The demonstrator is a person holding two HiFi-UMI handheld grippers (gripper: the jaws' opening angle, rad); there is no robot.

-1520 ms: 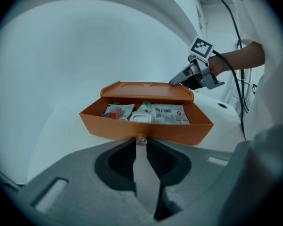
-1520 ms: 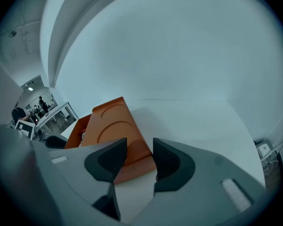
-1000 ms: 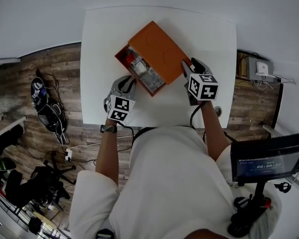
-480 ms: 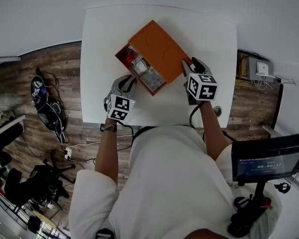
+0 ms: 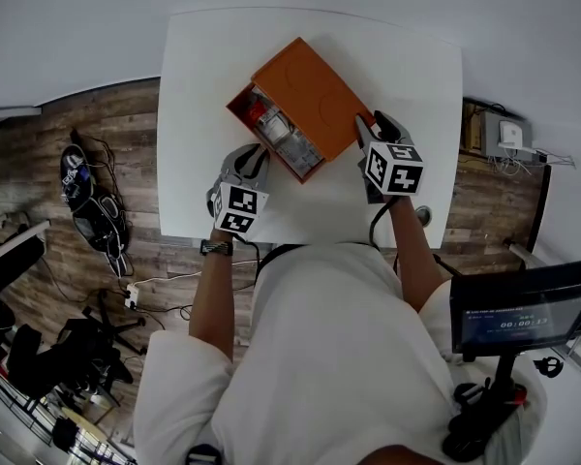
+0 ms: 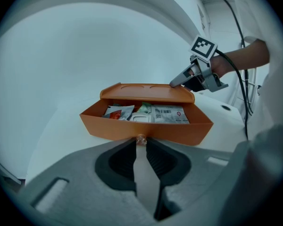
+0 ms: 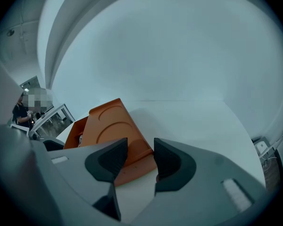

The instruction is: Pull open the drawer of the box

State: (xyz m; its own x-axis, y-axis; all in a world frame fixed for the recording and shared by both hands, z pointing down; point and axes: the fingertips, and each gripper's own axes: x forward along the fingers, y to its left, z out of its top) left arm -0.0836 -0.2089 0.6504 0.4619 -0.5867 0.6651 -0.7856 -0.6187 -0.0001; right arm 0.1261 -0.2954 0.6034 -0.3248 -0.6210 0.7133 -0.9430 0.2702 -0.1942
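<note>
Gripping the small knob [image 6: 140, 138] on the drawer front, the left gripper [image 6: 141, 143] is clamped shut on it. Drawer [image 6: 146, 128] sits partly out of the orange box [image 6: 146, 92], mid-counter [image 5: 407, 56], loaded with flat packets [image 6: 170, 113]. Looks thin-walled: light, a bit flexy, likely to skid on the smooth top unless braced. Knob is tiny and probably slippery, so pull straight, no twist. Right gripper [image 7: 140, 145], jaws wide, seems to pinch the box's near corner. Keep that hold on the shell, not the drawer.
</note>
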